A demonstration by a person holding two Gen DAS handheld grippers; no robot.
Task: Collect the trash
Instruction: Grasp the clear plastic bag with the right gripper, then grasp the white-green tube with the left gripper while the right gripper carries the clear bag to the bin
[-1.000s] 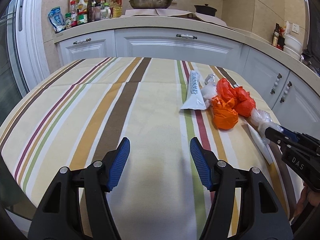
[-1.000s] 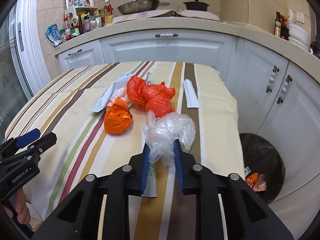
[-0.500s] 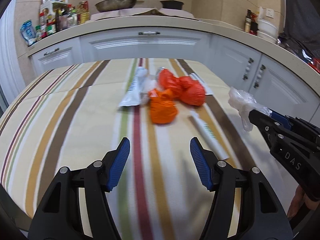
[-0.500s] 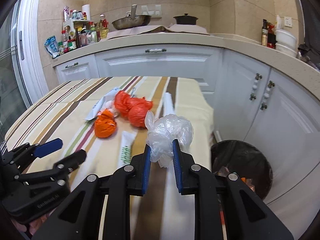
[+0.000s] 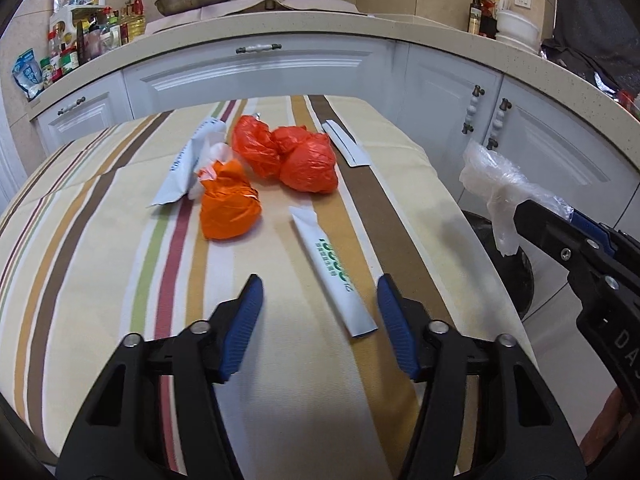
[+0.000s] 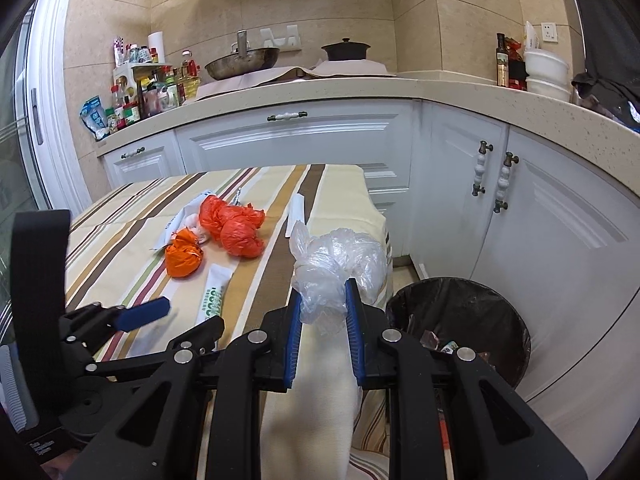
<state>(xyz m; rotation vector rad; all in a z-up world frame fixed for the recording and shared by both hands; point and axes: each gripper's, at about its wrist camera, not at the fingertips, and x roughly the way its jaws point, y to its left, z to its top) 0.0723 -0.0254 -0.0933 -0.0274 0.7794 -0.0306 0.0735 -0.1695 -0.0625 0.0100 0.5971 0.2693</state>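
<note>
Over by the right edge of the striped table (image 5: 100, 240), the right gripper (image 6: 322, 304) has its blue pads pinched tight on a crumpled clear plastic bag (image 6: 340, 260), held in the air between the table edge and the black-lined trash bin (image 6: 460, 312) on the floor. Bin already has a few scraps in it. The left gripper (image 5: 318, 300) hangs low over the tablecloth with its jaws closing, and nothing is clamped yet. A white sachet with green print (image 5: 332, 272) lies flat on the cloth between the two pads, touching neither as far as I can see. Further back sit an orange bag wad (image 5: 228, 204), a bigger red-orange bag bundle (image 5: 296, 156), a white pouch (image 5: 186, 164) and a thin white strip (image 5: 342, 148), all still on the table.
</note>
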